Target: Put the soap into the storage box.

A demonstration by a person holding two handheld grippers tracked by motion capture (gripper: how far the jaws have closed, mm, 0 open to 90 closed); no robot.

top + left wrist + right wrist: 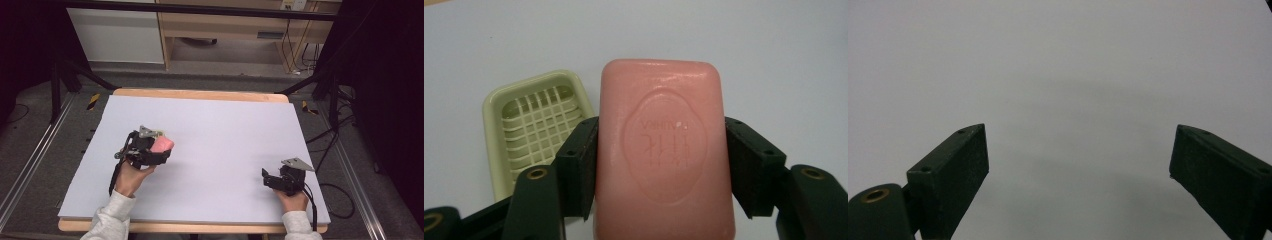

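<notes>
Nearest the person, two pale grey sleeves come in over the front edge of the bench (210,120), a wooden top covered by a white sheet. The right hand (295,201) rests low at the front right corner, holding the right tool (272,180) close over the sheet with its nose pointing left. In the right gripper view that tool (1078,165) has its black jaws standing wide apart with bare white sheet between them.

Farther in on the left, the left hand (131,177) is raised off the sheet, wrist bent, carrying the left tool (162,147) angled toward the middle of the bench. Its jaws are clamped on the long sides of a pink soap bar (664,150), which sticks out beyond the jaw tips. The bar carries an oval embossed stamp; it reads upside down from this camera, and the letters are too soft to make out with certainty.

Beyond and beside the bar, to its left in the left gripper view, a pale green soap dish (494,125) with a slatted grid insert lies on the sheet.
</notes>
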